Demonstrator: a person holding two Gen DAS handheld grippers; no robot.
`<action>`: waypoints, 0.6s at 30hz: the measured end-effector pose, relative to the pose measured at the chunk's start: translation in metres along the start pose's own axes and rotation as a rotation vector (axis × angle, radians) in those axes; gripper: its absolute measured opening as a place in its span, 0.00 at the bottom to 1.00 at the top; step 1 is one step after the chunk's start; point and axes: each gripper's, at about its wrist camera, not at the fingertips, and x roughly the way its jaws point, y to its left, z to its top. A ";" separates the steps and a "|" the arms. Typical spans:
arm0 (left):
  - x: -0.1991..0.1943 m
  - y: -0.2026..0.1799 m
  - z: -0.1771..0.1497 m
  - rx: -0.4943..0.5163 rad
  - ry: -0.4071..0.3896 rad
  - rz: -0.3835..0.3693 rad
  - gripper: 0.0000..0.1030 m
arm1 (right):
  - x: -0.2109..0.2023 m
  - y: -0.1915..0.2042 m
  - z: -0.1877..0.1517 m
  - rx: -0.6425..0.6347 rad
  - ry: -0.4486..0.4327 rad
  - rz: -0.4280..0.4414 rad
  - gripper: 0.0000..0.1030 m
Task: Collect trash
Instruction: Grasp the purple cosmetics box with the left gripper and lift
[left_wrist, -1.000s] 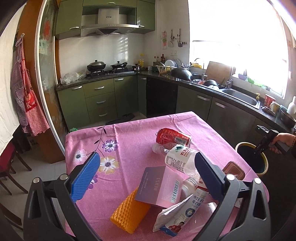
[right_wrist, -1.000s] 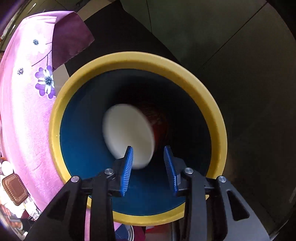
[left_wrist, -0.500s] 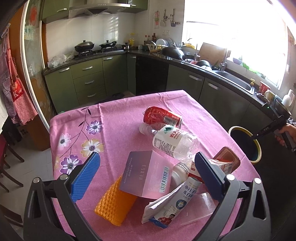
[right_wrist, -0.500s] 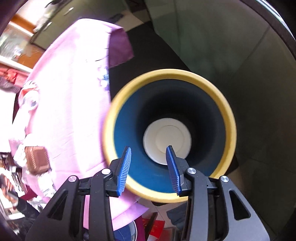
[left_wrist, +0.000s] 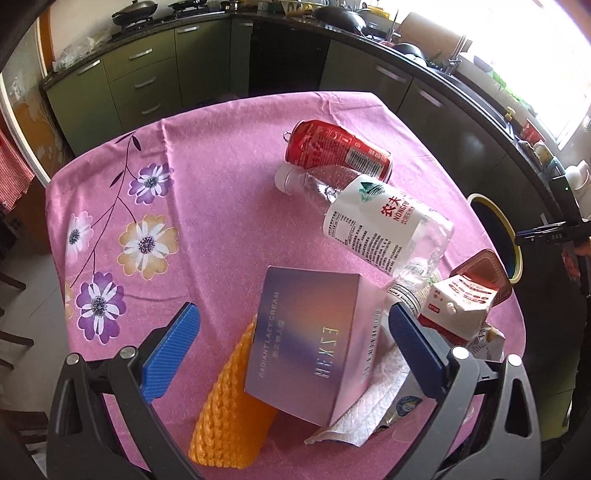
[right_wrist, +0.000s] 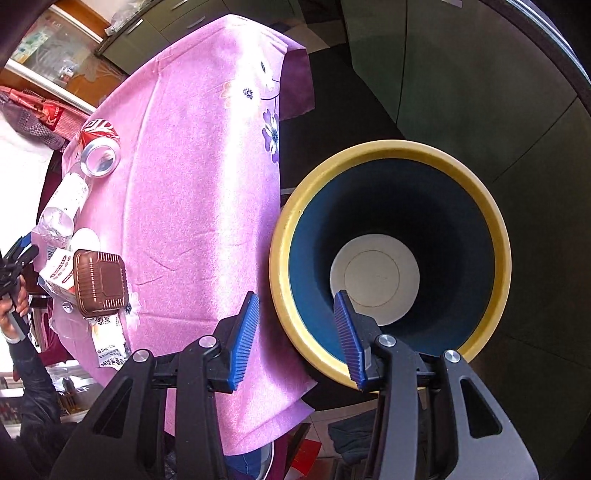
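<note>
Can behind bottle; box before both; bin beside table

Strong daylight pours in from the window at the top right, so bright it turns plain white there. The pink tablecloth is well lit and sharp. The cream box casts a soft shadow. Straight lines bend near the round, dark picture edges. The trash bin is dim and deep inside, and the cloth beside it glares pale.
</note>
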 end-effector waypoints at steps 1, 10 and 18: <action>0.002 0.000 0.000 0.004 0.002 -0.008 0.92 | -0.003 0.001 -0.004 0.001 0.000 0.000 0.42; 0.001 -0.014 -0.003 0.049 0.011 -0.030 0.63 | 0.003 -0.001 0.003 0.003 -0.003 0.010 0.43; -0.003 -0.026 -0.006 0.084 0.034 -0.042 0.63 | 0.007 0.000 0.004 -0.003 -0.004 0.018 0.43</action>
